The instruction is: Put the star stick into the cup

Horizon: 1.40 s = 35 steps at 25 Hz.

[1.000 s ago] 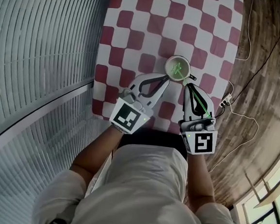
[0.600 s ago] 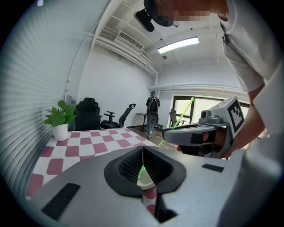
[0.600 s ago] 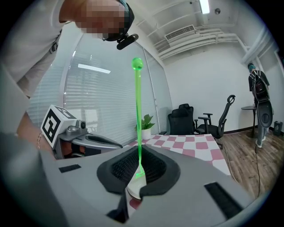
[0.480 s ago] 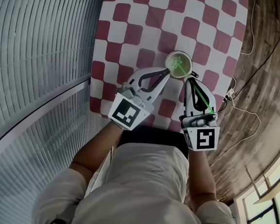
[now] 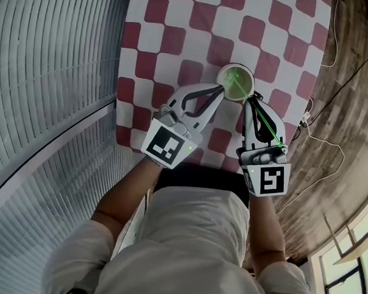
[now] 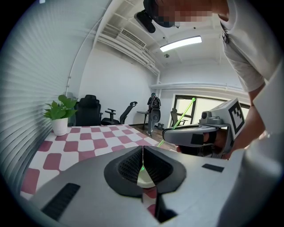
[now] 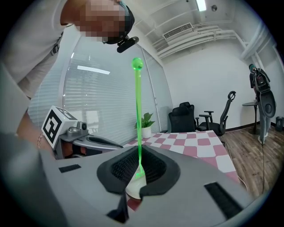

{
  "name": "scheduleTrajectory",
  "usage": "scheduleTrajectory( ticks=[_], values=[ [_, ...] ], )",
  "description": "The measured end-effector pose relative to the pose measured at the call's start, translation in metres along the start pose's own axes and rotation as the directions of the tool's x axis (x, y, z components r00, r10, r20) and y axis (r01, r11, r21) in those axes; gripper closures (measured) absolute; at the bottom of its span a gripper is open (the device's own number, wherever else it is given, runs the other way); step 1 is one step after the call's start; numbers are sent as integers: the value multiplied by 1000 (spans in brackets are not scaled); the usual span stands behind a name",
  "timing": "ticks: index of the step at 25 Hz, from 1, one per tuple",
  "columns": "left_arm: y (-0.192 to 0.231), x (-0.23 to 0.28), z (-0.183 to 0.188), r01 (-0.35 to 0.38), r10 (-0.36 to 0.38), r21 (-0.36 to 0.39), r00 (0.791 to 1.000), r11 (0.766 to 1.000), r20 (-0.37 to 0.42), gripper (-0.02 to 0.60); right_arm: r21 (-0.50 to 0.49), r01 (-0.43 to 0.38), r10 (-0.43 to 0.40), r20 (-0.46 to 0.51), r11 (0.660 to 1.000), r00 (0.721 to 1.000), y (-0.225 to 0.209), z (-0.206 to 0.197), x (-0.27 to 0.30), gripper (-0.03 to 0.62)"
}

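A white cup (image 5: 229, 72) stands on the red-and-white checked table (image 5: 181, 28), near its front edge. The thin green star stick (image 5: 262, 126) slants from inside the cup back along my right gripper (image 5: 248, 103). That gripper is shut on the shaft just beside the cup's right rim. In the right gripper view the stick (image 7: 138, 111) rises from the jaws to a ball end, and the cup (image 7: 133, 188) shows below them. My left gripper (image 5: 219, 91) is closed on the cup's left rim. The cup (image 6: 144, 179) shows under its jaws in the left gripper view.
A potted plant (image 6: 59, 116) stands on the table's far corner. Window blinds (image 5: 50, 67) run along the left. On the right, cables (image 5: 333, 54) lie on the wooden floor. Office chairs (image 7: 195, 117) stand behind the table.
The cup and both grippers sit slightly higher in the head view. Their places relative to each other are unchanged, and both grips are held.
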State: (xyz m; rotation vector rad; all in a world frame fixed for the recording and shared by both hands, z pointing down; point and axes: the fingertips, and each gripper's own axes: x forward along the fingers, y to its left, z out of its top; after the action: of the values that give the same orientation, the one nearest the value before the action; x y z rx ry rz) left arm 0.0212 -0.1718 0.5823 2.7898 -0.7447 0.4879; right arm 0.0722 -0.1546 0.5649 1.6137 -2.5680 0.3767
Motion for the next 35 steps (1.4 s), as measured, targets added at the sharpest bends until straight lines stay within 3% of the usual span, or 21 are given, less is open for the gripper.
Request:
scheduleTrajectory(
  ticks=[35],
  values=[
    [-1, 0, -24, 4, -4, -23, 1000, 1000, -18, 549, 14, 36, -35, -11, 999, 999, -9, -26, 4, 554]
  ],
)
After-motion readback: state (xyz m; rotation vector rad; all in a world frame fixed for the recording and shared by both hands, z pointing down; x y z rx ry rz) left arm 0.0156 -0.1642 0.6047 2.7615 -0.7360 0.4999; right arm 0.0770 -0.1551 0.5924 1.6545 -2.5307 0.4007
